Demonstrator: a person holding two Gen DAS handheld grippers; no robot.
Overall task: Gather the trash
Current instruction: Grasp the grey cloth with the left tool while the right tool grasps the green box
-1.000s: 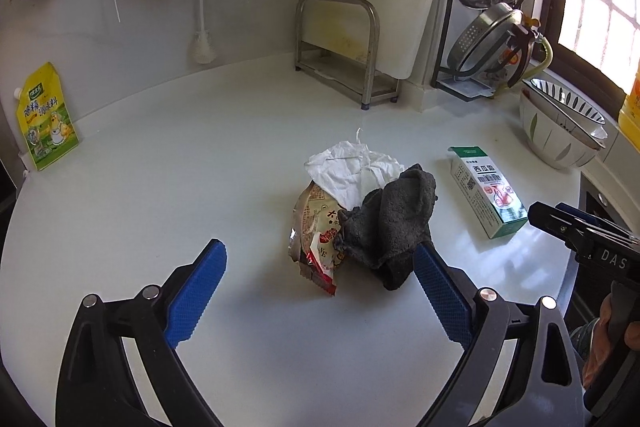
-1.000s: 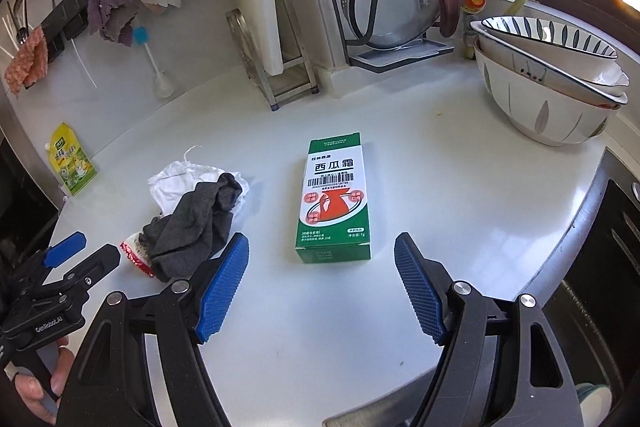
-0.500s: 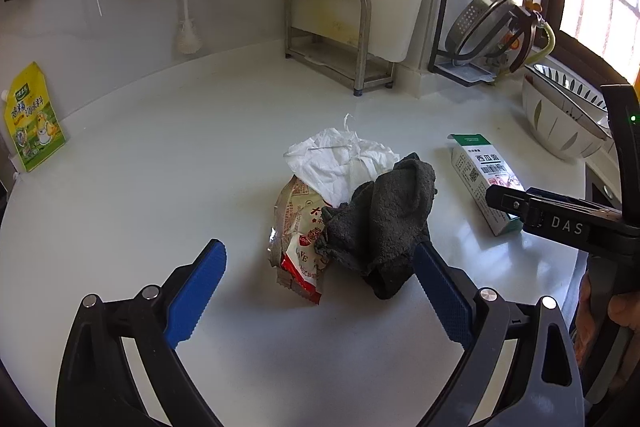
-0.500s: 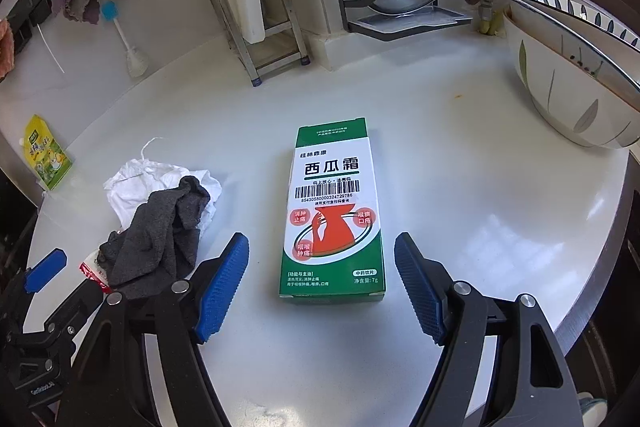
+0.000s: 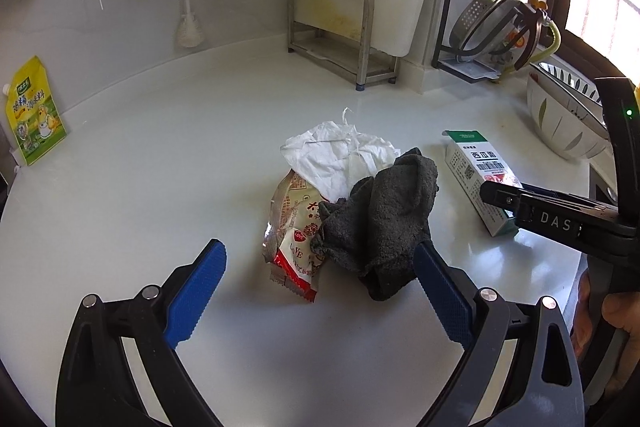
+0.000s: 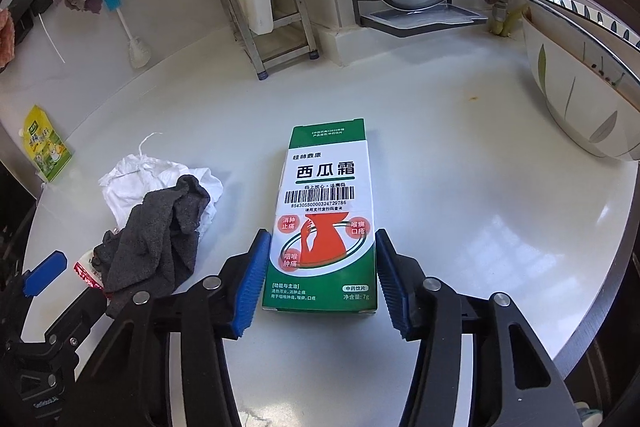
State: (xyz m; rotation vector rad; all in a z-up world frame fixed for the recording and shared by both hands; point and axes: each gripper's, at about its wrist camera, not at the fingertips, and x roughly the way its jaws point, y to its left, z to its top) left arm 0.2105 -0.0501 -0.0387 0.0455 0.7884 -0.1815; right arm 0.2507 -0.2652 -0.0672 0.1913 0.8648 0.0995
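A green and white medicine box [image 6: 325, 215] lies flat on the white counter. My right gripper [image 6: 320, 283] is open with its blue pads on either side of the box's near end, close to its sides. The box also shows in the left wrist view [image 5: 478, 179]. To its left lies a pile: a grey cloth [image 5: 384, 219] over a red snack wrapper [image 5: 294, 239] and a crumpled white tissue [image 5: 336, 159]. My left gripper [image 5: 320, 287] is open and empty, just in front of the pile, which also shows in the right wrist view [image 6: 160, 231].
Stacked bowls [image 6: 580, 75] stand at the right by the counter edge. A metal rack [image 5: 336, 27] with a cutting board, a pan rack [image 5: 504, 7], a dish brush [image 5: 188, 23] and a yellow pouch [image 5: 34, 111] line the back wall.
My right gripper has moved forward and down onto the box and its jaws have narrowed around it. My left gripper has come slightly closer to the pile.
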